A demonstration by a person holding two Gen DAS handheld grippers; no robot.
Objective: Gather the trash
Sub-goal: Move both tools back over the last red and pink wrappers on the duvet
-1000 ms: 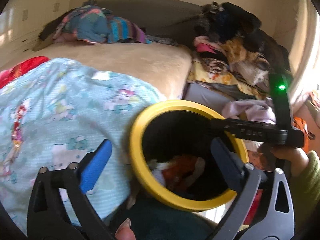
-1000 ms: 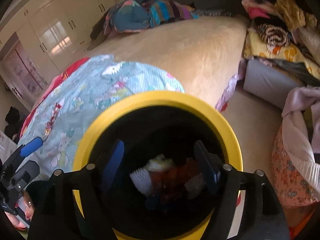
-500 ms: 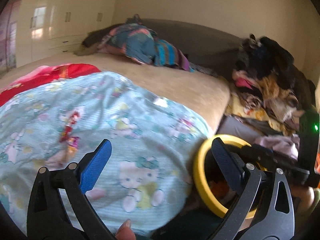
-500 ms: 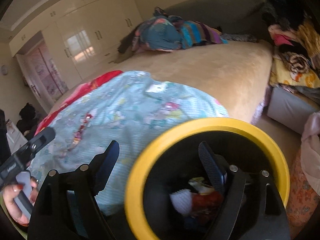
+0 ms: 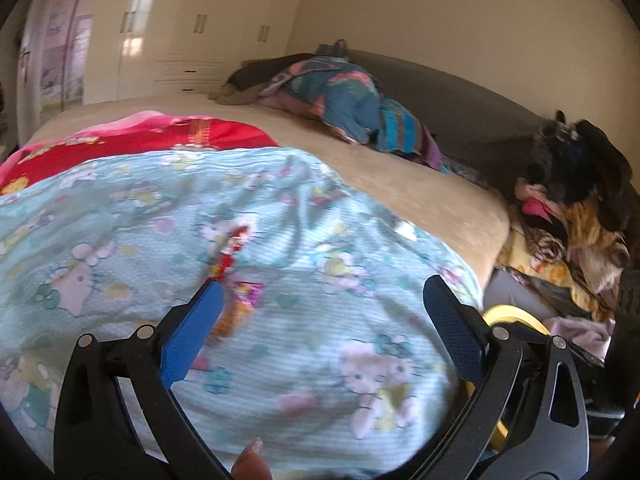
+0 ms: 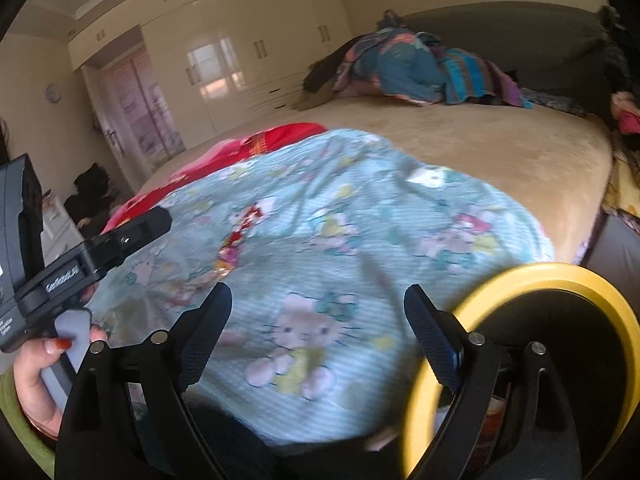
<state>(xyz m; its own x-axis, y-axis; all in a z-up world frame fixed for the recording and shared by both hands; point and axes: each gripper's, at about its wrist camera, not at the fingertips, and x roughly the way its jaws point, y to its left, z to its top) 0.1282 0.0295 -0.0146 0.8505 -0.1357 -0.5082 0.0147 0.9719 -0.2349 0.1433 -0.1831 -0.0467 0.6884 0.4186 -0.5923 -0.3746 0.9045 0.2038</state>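
Bedside yellow-rimmed bin [image 6: 568,276] with scraps inside, wrappers [image 5: 236,280] on blanket [image 5: 320,240], both hand-held grippers spread, empty.

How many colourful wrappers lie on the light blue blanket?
2, though blur may hide more: a red wrapper near the blanket's middle, and a pink-orange wrapper just below it, beside the left gripper's blue finger.

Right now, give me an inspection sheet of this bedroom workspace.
Surface: pale blue cartoon-print blanket over tan bed.
Job's things: colourful crinkled wrappers lying on the blanket; yellow-rimmed black bin beside the bed, trash inside.
Clutter: red cloth, striped bundle, clothes heap.
Grippers: left gripper and right gripper, jaws open, empty.
Cables: nothing seen.
Surroundings: cream wardrobes.
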